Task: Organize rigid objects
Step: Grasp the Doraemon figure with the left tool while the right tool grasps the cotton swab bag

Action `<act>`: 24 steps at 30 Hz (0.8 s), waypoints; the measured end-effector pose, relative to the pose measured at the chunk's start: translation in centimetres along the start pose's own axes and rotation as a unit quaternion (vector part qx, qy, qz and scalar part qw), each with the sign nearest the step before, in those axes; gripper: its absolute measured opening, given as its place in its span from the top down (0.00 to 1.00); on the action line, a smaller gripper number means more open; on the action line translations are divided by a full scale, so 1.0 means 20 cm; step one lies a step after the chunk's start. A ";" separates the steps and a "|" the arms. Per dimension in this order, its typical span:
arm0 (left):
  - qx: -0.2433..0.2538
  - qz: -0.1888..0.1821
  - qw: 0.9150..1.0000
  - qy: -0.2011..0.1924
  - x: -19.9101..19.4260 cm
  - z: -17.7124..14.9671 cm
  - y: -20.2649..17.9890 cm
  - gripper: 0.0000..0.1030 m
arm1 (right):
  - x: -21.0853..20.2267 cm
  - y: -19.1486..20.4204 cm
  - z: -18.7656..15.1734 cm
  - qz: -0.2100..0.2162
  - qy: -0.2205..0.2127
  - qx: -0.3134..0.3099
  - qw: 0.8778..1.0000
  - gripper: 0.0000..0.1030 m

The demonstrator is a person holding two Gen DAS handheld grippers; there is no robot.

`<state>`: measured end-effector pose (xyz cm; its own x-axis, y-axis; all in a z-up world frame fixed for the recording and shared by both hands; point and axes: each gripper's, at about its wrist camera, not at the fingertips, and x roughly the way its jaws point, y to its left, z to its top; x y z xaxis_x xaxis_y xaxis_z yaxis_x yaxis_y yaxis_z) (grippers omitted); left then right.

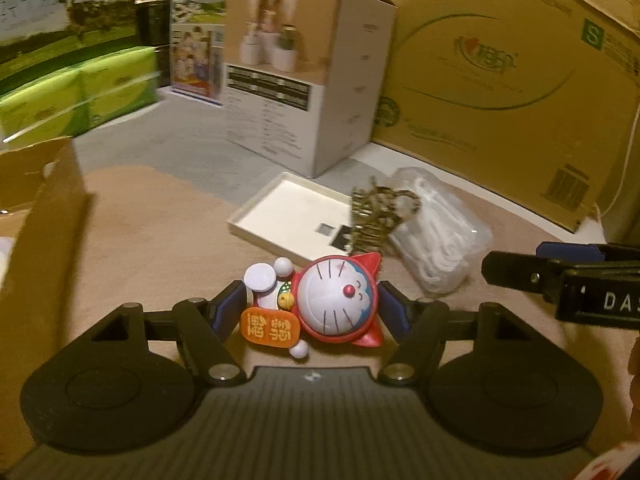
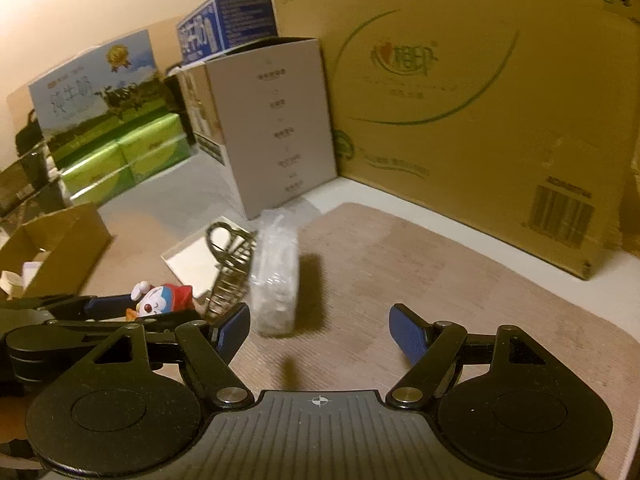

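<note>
The left gripper (image 1: 312, 304) is closing around the toy (image 1: 320, 304), a red-and-white cat figure lying on its side on the mat (image 1: 160, 232); both blue pads (image 1: 230, 306) are sitting against the toy's flanks, so it is reading as clenched on the toy. Just beyond the toy a white tray (image 1: 280, 212) is lying flat, with a metal spring piece (image 1: 376, 216) overlapping its right edge and a clear bag (image 1: 436, 232) of white parts touching that piece. The right gripper (image 2: 320, 330) is hovering with its jaws spread wide, nothing between them; the bag (image 2: 276, 272) is standing just ahead of its left pad (image 2: 232, 332). From the right wrist view the toy (image 2: 160, 300) is appearing at far left, inside the left gripper (image 2: 120, 308). A cardboard box (image 1: 36, 200) is sitting left of the toy, well apart.
</note>
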<state>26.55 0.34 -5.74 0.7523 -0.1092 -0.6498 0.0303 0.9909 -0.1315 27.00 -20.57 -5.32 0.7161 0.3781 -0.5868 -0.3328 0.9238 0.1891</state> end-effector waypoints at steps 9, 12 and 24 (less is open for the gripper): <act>-0.009 0.004 1.000 -0.005 -0.04 0.02 0.03 0.34 | 0.19 0.05 0.05 0.019 0.004 -0.023 1.000 0.42; -0.011 0.002 1.000 -0.001 -0.04 0.02 0.03 0.34 | 0.25 0.06 0.06 0.020 0.014 -0.030 0.999 0.54; -0.003 -0.004 1.000 0.008 -0.18 -0.09 -0.05 0.34 | 0.06 0.07 -0.06 0.003 0.038 -0.028 0.999 0.70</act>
<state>22.60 -0.42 -4.52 0.7418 -0.1184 -0.6601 0.0321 0.9894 -0.1415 26.67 -18.98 -6.61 0.6661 0.3763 -0.6440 -0.3719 0.9160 0.1506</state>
